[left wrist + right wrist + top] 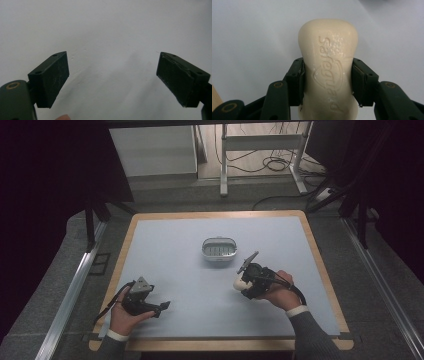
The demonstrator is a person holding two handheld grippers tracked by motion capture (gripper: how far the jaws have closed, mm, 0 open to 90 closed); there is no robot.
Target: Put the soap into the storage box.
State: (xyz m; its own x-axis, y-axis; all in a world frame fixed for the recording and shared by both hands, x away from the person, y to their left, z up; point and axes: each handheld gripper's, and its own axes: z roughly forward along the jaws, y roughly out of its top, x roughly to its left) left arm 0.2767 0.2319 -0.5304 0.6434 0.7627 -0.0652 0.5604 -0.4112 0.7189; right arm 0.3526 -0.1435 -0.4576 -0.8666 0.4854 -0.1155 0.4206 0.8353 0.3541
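1. right gripper [327, 82] has its jaws clamped on a cream soap bar [328, 67], one black pad on each long side, pinching it about midway along. the bar sticks out past the pads away from the camera, rounded end forward, and the stamped lettering on its top face runs lengthwise, facing up at the camera.
2. from the high view, that right gripper [241, 282] sits in the person's right hand [280, 292] over the near right part of the table [165, 240]. the soap [240, 282] is the pale lump at its tip, pointing left toward the middle of the mat. can't say from up there whether it's touching the surface or just above it.
3. left gripper [112, 75] is wide open with nothing between the pads, just plain pale tabletop under it. a fingertip [62, 117] pokes in at the bottom edge of that view.
4. in the high view the left gripper [162, 306] is low at the near left, cradled in the left hand [125, 315], well apart from the soap.
5. farther back, near the table's centre, sits a small metal soap dish [219, 249], oval-ish with a slotted insert. it's just beyond the right gripper and a little to its left, near but not touching.
6. past the table edge: dark floor, a white frame leg [223, 165] and loose cables [270, 165].
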